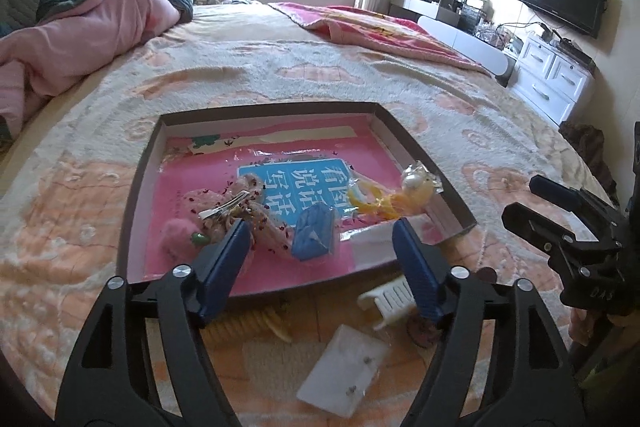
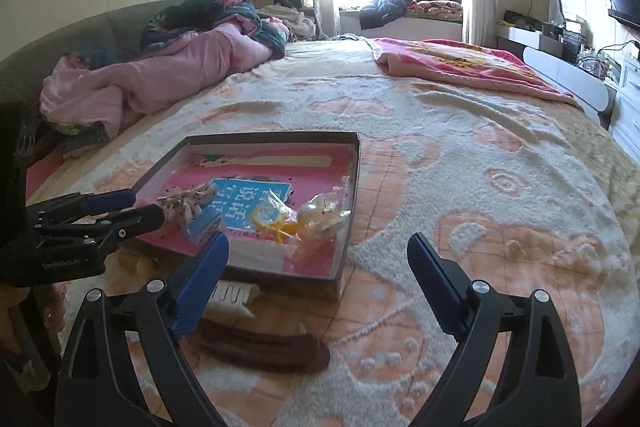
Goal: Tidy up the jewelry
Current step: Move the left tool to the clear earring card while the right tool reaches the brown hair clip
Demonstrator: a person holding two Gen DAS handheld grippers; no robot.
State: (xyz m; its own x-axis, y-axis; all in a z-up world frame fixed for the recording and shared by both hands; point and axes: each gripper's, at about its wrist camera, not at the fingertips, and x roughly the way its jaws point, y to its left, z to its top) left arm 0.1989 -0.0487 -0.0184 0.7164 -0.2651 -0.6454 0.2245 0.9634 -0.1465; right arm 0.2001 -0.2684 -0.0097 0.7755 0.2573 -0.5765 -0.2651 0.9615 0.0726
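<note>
Left tool (image 1: 320, 243): jaws wide, holding nothing.
Right tool (image 2: 318, 259): wide, empty.
Done: bagged pieces in box (image 1: 138, 183) ahead.
Left: white comb clip (image 1: 386, 297), earring card (image 1: 344, 373), brown clip (image 2: 260, 345) beneath tools.

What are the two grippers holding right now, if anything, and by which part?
Nothing. The left gripper and the right gripper both stand open and empty above the bed; the jewelry lies in the box or loose on the blanket.
</note>
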